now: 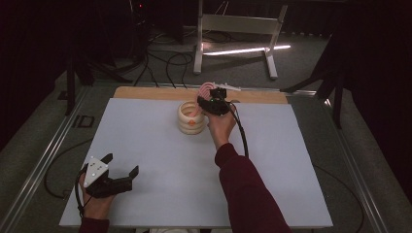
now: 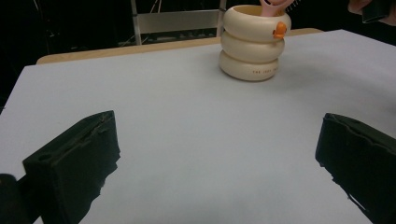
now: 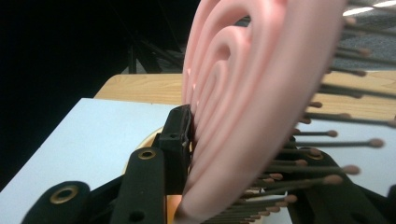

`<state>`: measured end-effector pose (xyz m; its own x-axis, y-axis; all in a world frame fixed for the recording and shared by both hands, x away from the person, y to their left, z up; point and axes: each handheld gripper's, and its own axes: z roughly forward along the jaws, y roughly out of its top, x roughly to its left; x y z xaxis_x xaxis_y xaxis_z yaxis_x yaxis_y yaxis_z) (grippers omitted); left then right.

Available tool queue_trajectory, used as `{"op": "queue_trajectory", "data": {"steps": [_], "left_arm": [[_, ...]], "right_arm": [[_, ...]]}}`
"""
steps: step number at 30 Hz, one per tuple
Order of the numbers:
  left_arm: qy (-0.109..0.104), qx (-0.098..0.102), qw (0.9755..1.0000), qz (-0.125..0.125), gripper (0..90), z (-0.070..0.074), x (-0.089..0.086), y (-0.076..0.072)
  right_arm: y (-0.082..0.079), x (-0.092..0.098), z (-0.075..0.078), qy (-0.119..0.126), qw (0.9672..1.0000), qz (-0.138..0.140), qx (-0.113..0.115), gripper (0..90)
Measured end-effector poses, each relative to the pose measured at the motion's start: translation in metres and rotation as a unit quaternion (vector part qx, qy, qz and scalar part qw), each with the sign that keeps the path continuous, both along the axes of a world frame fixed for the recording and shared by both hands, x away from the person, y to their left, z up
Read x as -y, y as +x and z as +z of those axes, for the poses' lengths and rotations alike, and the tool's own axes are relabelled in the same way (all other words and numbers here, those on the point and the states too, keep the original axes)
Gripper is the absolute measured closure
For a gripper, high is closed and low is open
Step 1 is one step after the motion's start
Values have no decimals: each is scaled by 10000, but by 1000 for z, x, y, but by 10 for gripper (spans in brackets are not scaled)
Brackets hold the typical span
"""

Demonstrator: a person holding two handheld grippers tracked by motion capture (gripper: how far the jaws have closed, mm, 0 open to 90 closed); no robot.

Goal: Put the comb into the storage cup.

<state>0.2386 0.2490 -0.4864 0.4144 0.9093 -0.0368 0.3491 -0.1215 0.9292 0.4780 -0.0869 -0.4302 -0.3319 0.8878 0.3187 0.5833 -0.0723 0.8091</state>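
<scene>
A pink hairbrush point(image 1: 206, 89) stands head-up in a cream ringed holder point(image 1: 190, 118) at the back middle of the white table top point(image 1: 160, 160). My right gripper point(image 1: 210, 96) is shut on the brush head. In the right gripper view one black pad presses the smooth back of the hairbrush point(image 3: 252, 93), and the bristles point toward the other jaw of the right gripper point(image 3: 243, 156). My left gripper point(image 1: 121, 164) rests open near the front left corner with nothing between its jaws. In the left gripper view this gripper point(image 2: 215, 154) faces the holder point(image 2: 254, 44), which bears a small orange figure point(image 2: 279, 30).
A wooden strip point(image 1: 145, 92) runs along the table's far edge. Behind it, cables point(image 1: 170, 60) lie on the floor near a white metal frame point(image 1: 238, 24). My right forearm in a dark red sleeve point(image 1: 248, 189) crosses the table's right half.
</scene>
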Motion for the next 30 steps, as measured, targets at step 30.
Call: {"op": "queue_trajectory", "data": {"steps": [30], "left_arm": [[28, -5, 10000, -8, 3, -1, 1, 0]], "right_arm": [[1, 10, -5, -531, 9974, 321, -370, 286]]}}
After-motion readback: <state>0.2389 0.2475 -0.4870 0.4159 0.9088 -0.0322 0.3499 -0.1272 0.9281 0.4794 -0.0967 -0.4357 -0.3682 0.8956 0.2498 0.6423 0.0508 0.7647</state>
